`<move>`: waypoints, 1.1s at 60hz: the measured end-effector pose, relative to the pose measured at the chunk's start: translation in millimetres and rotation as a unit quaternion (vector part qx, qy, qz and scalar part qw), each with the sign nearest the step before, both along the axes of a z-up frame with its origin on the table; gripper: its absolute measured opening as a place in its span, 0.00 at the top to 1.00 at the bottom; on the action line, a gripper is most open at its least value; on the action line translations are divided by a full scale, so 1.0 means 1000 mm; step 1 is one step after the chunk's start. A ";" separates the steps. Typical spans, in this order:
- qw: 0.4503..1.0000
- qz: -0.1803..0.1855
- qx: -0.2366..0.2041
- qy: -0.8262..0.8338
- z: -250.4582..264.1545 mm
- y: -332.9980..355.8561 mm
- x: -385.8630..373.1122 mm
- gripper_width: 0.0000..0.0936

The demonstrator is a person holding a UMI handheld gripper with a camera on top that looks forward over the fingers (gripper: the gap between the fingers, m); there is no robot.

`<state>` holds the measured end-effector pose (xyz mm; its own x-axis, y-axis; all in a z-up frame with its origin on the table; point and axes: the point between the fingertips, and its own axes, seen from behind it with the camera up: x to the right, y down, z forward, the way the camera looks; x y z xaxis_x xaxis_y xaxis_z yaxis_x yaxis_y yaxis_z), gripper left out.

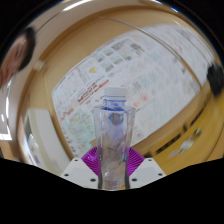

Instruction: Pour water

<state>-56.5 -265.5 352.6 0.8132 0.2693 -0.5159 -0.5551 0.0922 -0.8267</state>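
Observation:
A clear plastic bottle (112,135) with a pale blue cap stands upright between my gripper's (112,165) two fingers. The purple pads (92,160) press on its lower body from both sides. The bottle is held up above a wooden table (160,45). The table lies well beyond the fingers, and the bottle's base is hidden between the fingers.
A white printed sheet (120,70) with coloured marks lies on the wooden table behind the bottle. A person (18,55) stands beyond the table's far side. The table's edge (195,125) runs past the right finger.

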 end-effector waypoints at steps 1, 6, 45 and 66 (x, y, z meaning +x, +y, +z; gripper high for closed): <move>1.000 -0.014 0.001 -0.023 0.002 -0.001 0.010 0.69; 0.989 -0.080 -0.009 -0.125 -0.006 -0.006 0.062 0.69; 0.910 -0.147 -0.232 -0.310 -0.314 -0.001 0.219 0.64; 0.900 -0.143 -0.296 -0.285 -0.325 -0.019 0.222 0.07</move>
